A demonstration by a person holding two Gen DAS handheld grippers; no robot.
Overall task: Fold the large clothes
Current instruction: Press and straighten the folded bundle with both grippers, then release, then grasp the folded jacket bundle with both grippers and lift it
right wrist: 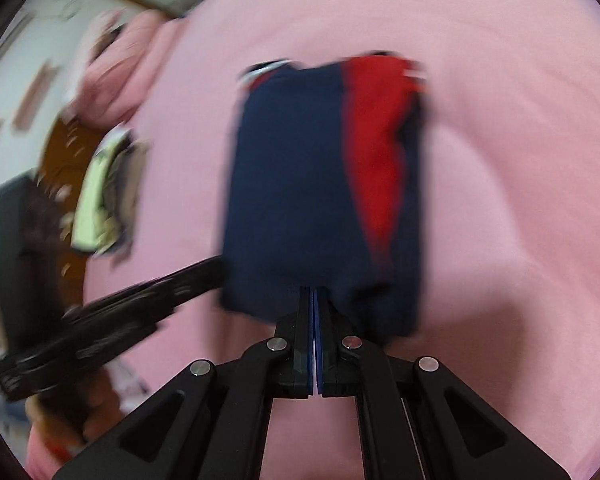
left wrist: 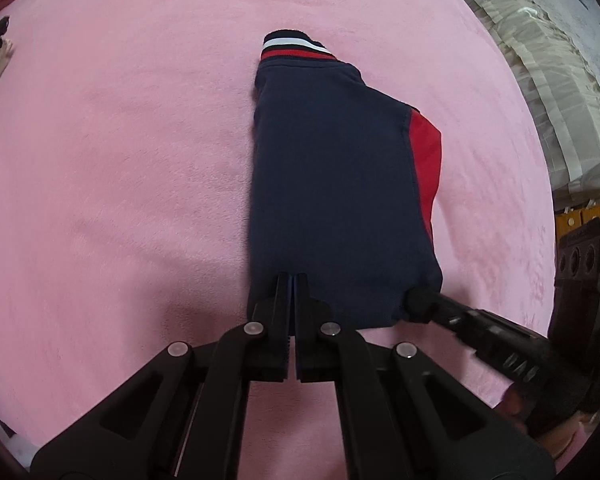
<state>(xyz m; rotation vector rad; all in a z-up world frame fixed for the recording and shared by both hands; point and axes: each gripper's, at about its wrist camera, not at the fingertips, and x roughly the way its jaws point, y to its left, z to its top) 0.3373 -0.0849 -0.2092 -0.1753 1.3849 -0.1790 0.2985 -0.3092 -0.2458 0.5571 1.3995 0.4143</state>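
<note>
A navy garment (left wrist: 332,184) with a red panel and a red, white and navy striped cuff lies folded into a narrow strip on the pink blanket (left wrist: 120,160). My left gripper (left wrist: 292,280) is shut on its near edge at the left corner. My right gripper (left wrist: 418,306) reaches in from the right and grips the near right corner. In the blurred right wrist view, my right gripper (right wrist: 313,294) is shut on the garment (right wrist: 300,184) at its near edge, and the left gripper (right wrist: 216,276) holds the near left corner.
The pink blanket (right wrist: 500,160) covers the whole work surface. Pale bedding or covers (left wrist: 552,92) lie past the blanket's right edge. A pile of other clothes (right wrist: 100,200) and wooden furniture (right wrist: 60,168) sit to the left in the right wrist view.
</note>
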